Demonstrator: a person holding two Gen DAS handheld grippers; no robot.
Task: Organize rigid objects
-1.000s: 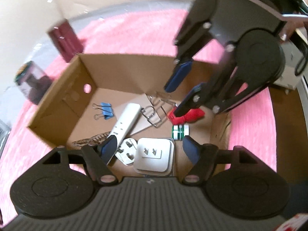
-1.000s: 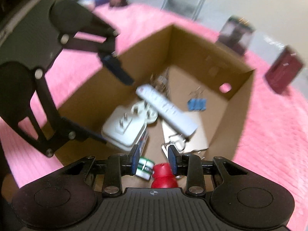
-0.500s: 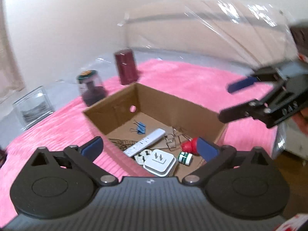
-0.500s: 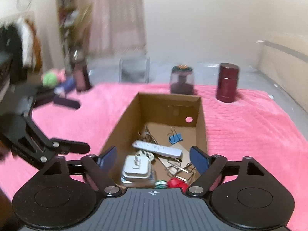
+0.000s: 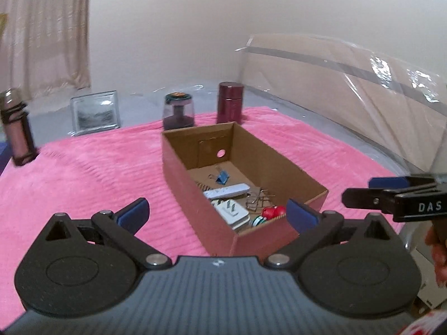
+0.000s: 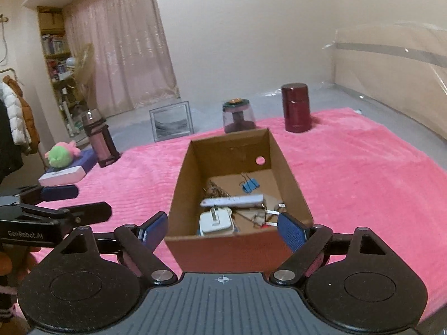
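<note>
Where clips lie: cardboard box [image 6: 290, 184].

1. A pink blanket [image 6: 349, 173] covers the bed.
2. An open cardboard box [image 6: 184, 178] sits on it, mid-blanket.
3. Beyond the box stand a maroon canister [image 6: 296, 109] and a dark jar [image 6: 239, 115].
4. Left of the box stands a pink bottle [image 6: 100, 142].
</note>
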